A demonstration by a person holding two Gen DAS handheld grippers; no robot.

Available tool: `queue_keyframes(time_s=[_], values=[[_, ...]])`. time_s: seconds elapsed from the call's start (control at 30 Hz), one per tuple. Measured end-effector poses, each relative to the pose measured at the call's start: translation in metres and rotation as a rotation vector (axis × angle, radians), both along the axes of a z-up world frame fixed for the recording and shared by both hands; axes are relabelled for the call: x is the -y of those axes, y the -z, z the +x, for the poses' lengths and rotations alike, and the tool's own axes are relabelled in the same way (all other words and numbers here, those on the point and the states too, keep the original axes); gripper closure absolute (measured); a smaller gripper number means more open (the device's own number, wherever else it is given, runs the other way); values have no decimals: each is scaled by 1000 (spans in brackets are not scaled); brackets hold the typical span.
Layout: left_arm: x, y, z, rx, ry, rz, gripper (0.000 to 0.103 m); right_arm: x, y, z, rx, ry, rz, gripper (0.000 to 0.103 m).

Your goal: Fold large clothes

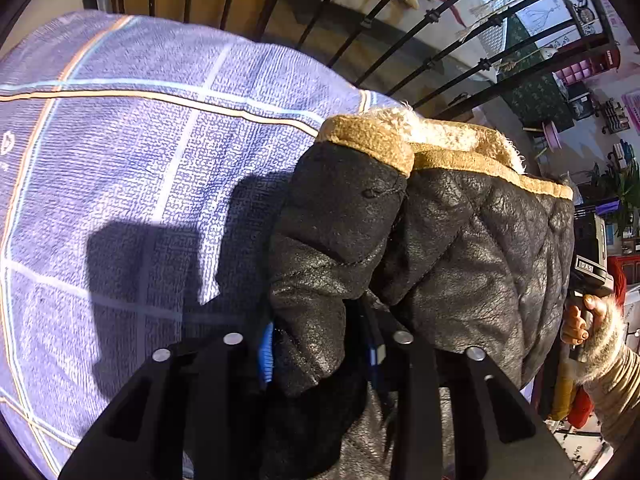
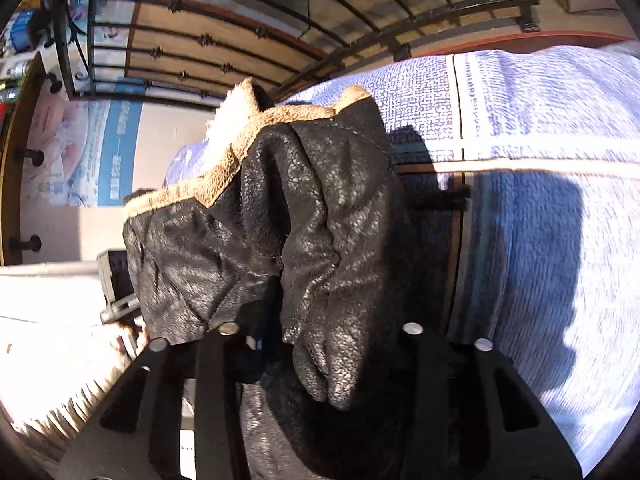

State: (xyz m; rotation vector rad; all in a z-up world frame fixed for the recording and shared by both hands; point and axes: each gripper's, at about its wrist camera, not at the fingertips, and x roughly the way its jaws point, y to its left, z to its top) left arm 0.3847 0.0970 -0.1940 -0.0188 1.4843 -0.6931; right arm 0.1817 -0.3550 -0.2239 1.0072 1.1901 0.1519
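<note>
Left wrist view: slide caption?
Left gripper pinching black leather jacket with tan trim above purple checked bedsheet.

Very little here can be read. On the other handheld gripper, at the right edge of the left wrist view, a small pale label carries dark capitals that look like "UAS", though the view is too slanted to be sure. The blue poster on the wall, seen from the right wrist, bears a line of white characters, too small and turned sideways to make out.
</note>
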Motion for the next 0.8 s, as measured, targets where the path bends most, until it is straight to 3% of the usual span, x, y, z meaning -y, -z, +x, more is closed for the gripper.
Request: queue_keyframes(time_s=[0.2, 0.33, 0.47, 0.6, 0.8], values=[[-20, -45, -37, 71, -77, -59, 81, -19, -50, -36, 87, 29, 34, 74], [-43, -81, -77, 125, -107, -94, 82, -47, -91, -52, 132, -59, 14, 76], [-82, -105, -112, 117, -211, -131, 83, -78, -129, -55, 185, -138, 34, 77], [-141, -140, -143, 156, -358, -172, 83, -120, -166, -34, 253, -267, 77, 78], [-252, -169, -180, 209, -609, -150, 83, -215, -195, 61, 274, -524, 145, 78]])
